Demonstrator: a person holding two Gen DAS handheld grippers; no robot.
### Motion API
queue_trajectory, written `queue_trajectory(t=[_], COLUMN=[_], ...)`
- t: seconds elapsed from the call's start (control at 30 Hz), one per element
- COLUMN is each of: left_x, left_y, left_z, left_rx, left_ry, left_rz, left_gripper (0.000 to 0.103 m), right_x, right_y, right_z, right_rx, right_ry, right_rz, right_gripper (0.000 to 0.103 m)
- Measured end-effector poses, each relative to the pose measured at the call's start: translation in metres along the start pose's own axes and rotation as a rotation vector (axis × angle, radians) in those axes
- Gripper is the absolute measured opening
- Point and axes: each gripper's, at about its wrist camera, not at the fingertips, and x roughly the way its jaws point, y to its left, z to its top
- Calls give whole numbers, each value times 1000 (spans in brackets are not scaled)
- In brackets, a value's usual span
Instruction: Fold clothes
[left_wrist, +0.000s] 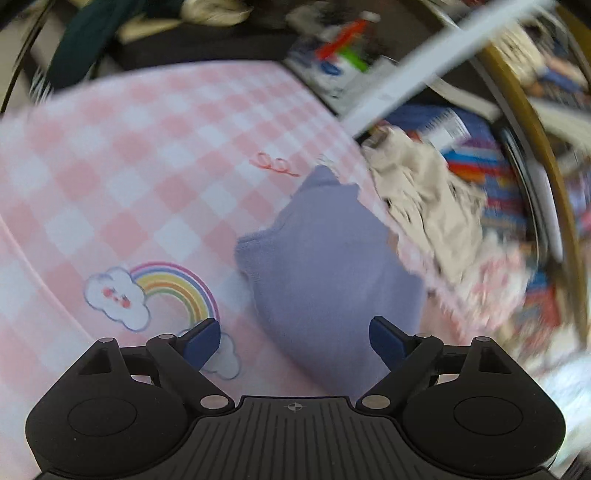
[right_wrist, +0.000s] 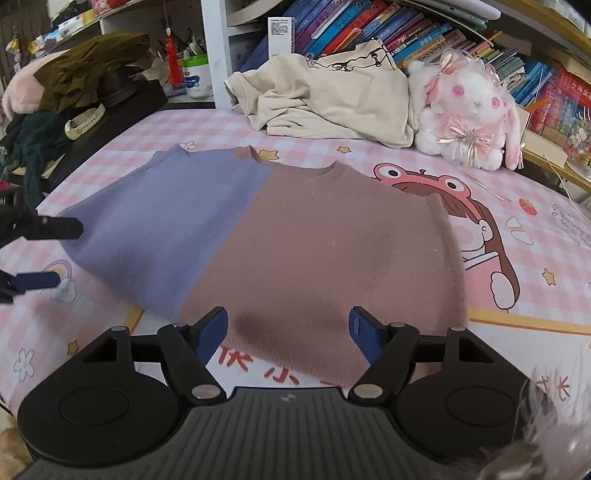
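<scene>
Item one: a two-tone sweater, lavender on its 9 o'clock half and dusty pink on its 3 o'clock half, lying flat with the neckline toward 12 o'clock on a pink checked bed cover printed with cartoons. We judge the fold not yet begun, though the sleeves seem already tucked under; we cannot tell for sure.

Item two: our right claw, blue pads spread apart and holding nothing, poised over the pink hem at 6 o'clock.

Item three: our left claw, likewise spread wide and empty, just off the lavender edge. In the right wrist view it enters at 9 o'clock, one finger low over the rainbow print.

Item four: a crumpled cream T-shirt at 12 o'clock, a white plush rabbit at 1 o'clock, bookshelves behind both.

Risks we log:
- The left wrist view is motion-blurred, so a hasty approach may miss the lavender edge or pinch the bed cover along with it.
- The knit looks thick and soft; a shallow bite could slip and let the fold sag.
- If the two claws lift unevenly, the colour seam will skew and the fold wrinkle.
- A fold carried toward 12 o'clock could drag into the T-shirt.
</scene>
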Motion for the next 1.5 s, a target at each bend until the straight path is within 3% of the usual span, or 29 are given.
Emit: queue_trajectory(t=[0.07,0.23,0.37,0.43,0.53,0.67,0.73,0.77,0.87,1.23,1.5], left_x=[5,16,19,22,22,-3,-12,-10,3,34,35], left_y=[7,19,37,40,39,2,-20,-23,-14,28,26], left_z=[4,14,13,12,12,11,9,9,11,14,14], left_rx=[-79,-215,-351,-360,-321,-40,124,154,104,-225,-203], left_ry=[-14,-9,-12,-5,-2,-78,-99,-93,-52,3,4], left_rz=[-19,-31,-73,-80,-99,-195,-198,-162,-58,-90,-78], left_gripper=[80,44,33,18,9,8,10,10,10,21,14], right_x=[6,17,22,24,26,27,27,27,28,28,25], right_y=[0,-1,-2,-1,0,0,0,0,-1,-3,-8], right_z=[2,2,1,0,-1,-1,-1,-1,-1,-2,-1], right_rx=[5,19,19,12,7,-3,-5,-5,-9,-31,-22], right_ry=[7,43,66,74,82,89,89,89,88,89,91], right_rz=[-8,-10,-7,-9,-12,-9,-8,-6,0,25,62], right_gripper=[68,68,68,68,68,69,69,70,70,72,73])
